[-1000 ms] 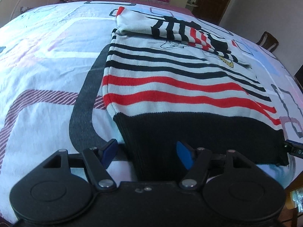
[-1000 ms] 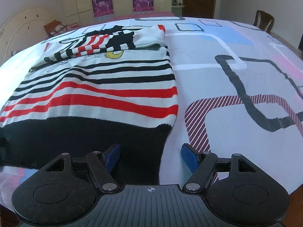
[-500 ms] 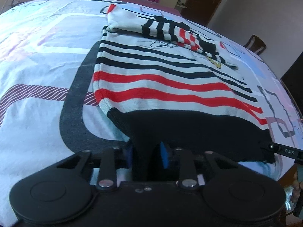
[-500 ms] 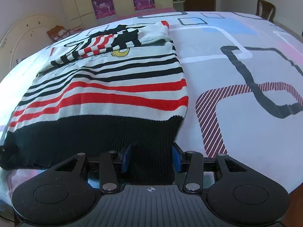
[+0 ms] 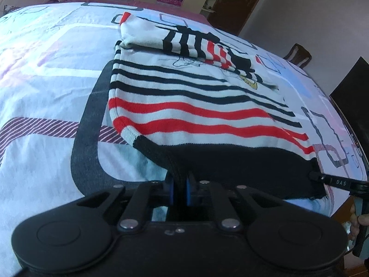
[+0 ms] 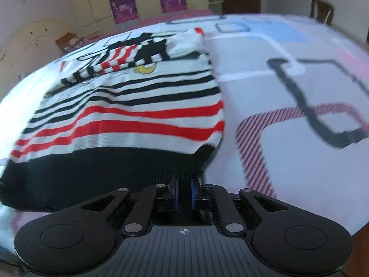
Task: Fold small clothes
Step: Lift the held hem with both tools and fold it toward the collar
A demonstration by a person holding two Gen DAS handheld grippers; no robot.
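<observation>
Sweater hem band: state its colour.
Solid black hem band, below red and white stripes; the left wrist view shows it best.

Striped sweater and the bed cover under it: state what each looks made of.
Striped sweater: knitted yarn, probably cotton or acrylic, matte; ribbed stitch rows show in its black hem.
Bed cover: thin woven fabric with a printed pattern, smooth and matte; it shows fine creases. The exact fibre cannot be told for either.

Right gripper (image 6: 183, 192) pinches striped sweater's (image 6: 129, 115) black hem.
</observation>
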